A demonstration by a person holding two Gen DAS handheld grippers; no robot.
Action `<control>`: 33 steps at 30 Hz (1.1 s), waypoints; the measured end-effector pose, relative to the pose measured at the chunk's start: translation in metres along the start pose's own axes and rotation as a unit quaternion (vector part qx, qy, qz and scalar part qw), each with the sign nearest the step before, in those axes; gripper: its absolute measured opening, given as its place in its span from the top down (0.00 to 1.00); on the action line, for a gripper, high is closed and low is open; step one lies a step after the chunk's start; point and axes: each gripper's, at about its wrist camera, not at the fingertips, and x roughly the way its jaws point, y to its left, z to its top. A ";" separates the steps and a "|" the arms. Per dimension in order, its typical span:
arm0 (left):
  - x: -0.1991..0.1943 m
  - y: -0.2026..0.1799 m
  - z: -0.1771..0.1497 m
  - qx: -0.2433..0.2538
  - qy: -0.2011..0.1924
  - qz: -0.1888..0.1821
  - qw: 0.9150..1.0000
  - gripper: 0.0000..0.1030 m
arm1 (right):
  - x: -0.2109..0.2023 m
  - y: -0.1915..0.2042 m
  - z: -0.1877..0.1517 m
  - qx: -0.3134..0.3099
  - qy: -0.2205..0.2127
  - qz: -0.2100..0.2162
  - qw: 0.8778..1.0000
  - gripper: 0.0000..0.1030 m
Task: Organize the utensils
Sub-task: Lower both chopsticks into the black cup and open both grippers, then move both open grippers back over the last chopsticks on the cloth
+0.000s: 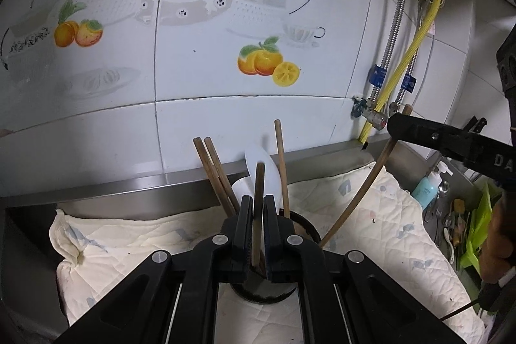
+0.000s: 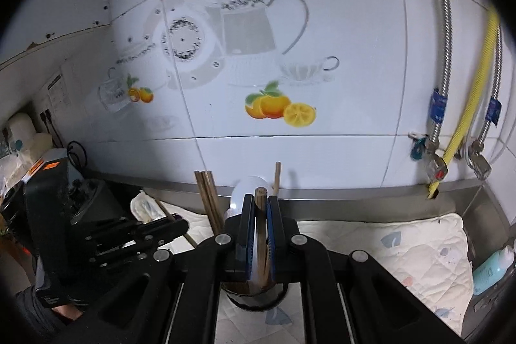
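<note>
Blue bottle and hoses right of crowded holder.

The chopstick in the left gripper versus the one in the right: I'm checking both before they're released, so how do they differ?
The left gripper pinches its chopstick upright, its lower end down in the dark holder. The right gripper holds its chopstick slanted across the quilted mat, tip just reaching the holder's rim. Both are brown wood, clamped in shut jaws.

Dark holder: base hidden behind left claw. Right claw: cut off by frame edge. Sink-side utensils: too small to identify.
</note>
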 end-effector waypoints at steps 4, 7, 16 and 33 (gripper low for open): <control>-0.011 0.000 -0.001 -0.008 -0.002 0.012 1.000 0.93 | -0.005 -0.006 0.000 0.006 -0.003 0.014 1.000 0.91; -0.020 -0.002 -0.001 -0.013 -0.006 0.023 1.000 0.93 | -0.014 -0.006 0.000 -0.008 -0.012 0.016 1.000 0.86; -0.056 -0.019 -0.005 -0.014 -0.021 0.050 0.998 0.86 | -0.046 -0.024 -0.025 -0.011 -0.011 0.031 0.999 0.75; -0.095 -0.056 -0.072 -0.051 -0.004 0.055 0.997 0.58 | 0.021 -0.082 -0.173 0.060 0.182 0.021 0.981 0.84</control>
